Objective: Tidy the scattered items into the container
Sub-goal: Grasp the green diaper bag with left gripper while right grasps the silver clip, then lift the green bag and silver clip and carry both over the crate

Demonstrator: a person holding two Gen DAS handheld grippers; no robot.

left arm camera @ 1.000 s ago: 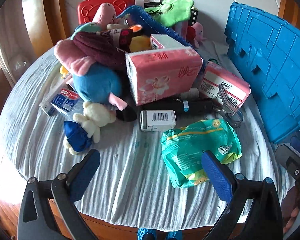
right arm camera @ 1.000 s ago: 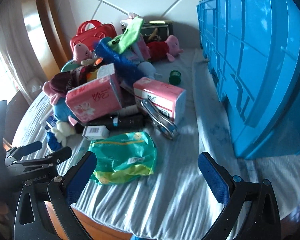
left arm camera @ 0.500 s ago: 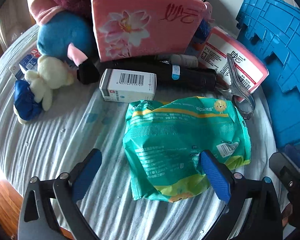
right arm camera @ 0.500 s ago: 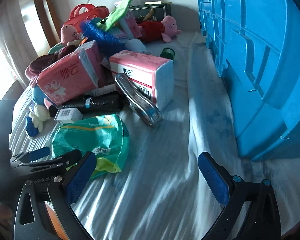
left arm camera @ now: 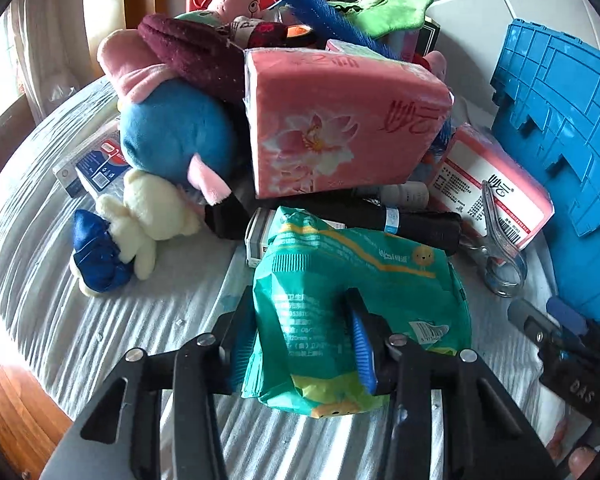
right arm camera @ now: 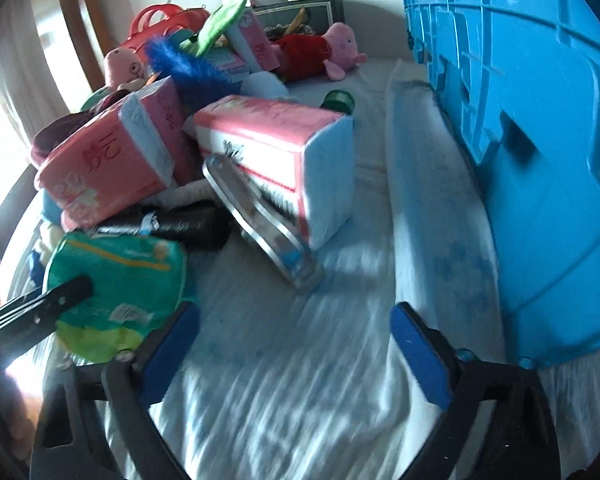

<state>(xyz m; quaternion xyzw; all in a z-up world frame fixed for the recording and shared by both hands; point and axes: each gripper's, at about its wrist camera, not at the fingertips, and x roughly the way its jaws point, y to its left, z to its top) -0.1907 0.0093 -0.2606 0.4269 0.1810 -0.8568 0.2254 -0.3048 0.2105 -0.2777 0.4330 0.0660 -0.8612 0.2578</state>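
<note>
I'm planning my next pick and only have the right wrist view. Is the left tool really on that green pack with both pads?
Observer: Yes. The left tool is closing with the green pack between its pads, and both press on its near end.
Operator: Is anything hidden behind the pack?
Observer: A white box sits at its far edge, partly covered by it.
Operator: And left of that?
Observer: A cream plush bear lies on the cloth, apart from the pack.

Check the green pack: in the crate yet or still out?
Out. The green pack lies on the cloth, left gripper closing on it; the crate stands apart.
</note>
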